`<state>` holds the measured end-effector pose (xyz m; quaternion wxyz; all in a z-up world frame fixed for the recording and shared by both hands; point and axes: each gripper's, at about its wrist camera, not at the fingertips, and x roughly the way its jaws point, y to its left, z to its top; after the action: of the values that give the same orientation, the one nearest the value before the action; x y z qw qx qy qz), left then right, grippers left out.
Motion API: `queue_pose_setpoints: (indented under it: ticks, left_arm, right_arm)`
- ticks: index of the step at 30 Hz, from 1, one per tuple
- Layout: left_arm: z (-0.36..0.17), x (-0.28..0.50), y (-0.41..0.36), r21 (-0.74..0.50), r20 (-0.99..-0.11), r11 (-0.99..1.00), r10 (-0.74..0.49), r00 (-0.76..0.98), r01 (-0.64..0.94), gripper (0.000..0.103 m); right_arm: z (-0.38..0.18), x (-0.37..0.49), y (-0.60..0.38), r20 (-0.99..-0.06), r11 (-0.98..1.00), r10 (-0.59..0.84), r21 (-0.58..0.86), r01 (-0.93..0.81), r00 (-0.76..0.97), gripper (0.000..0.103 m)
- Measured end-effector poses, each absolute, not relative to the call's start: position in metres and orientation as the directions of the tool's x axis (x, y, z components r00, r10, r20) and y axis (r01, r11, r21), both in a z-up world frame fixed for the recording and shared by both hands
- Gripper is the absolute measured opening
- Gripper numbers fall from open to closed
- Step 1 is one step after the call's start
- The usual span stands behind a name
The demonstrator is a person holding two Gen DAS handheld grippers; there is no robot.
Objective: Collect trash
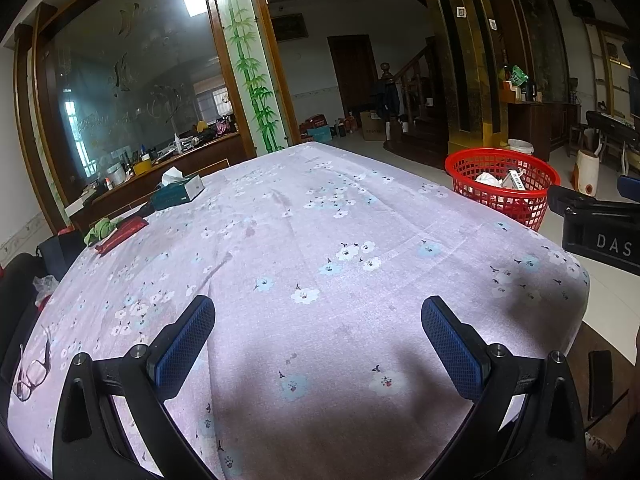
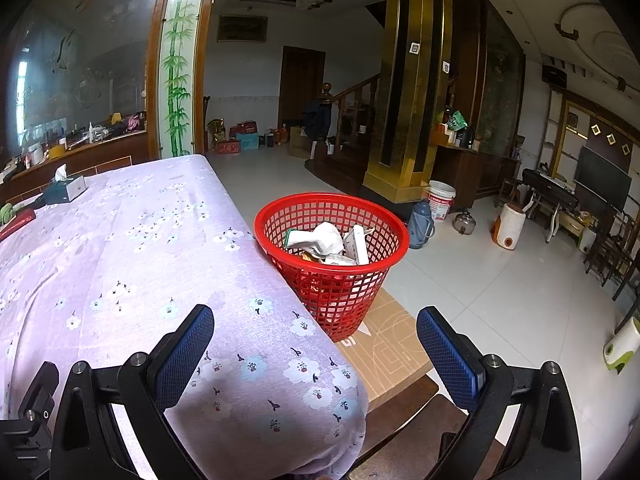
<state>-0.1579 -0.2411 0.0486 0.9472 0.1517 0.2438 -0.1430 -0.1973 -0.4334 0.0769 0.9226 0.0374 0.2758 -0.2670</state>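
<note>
Table-side basket beyond right hand-held gripper

Desk: lay before me, under both my hand-held grippers.
Basket: stood on a cardboard box just beside the desk's right edge.
Trash: lay in the basket.
Tissue box: sat at the desk's far left.
Glasses: lay at its near left edge.
Bucket: stood on the floor behind the basket.
</note>
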Motion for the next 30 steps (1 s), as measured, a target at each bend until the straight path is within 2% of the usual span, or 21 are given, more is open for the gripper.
queue_pose_setpoints:
  ticks: [30]
  left_arm:
    - [0.0449,-0.1589,-0.2377,0.208,-0.512,0.917,-0.194,0.837,0.34,0.102]
  right_arm:
    - [0.072,-0.1948,-0.432,-0.533,0.86,-0.464,-0.08,0.504,0.708,0.102]
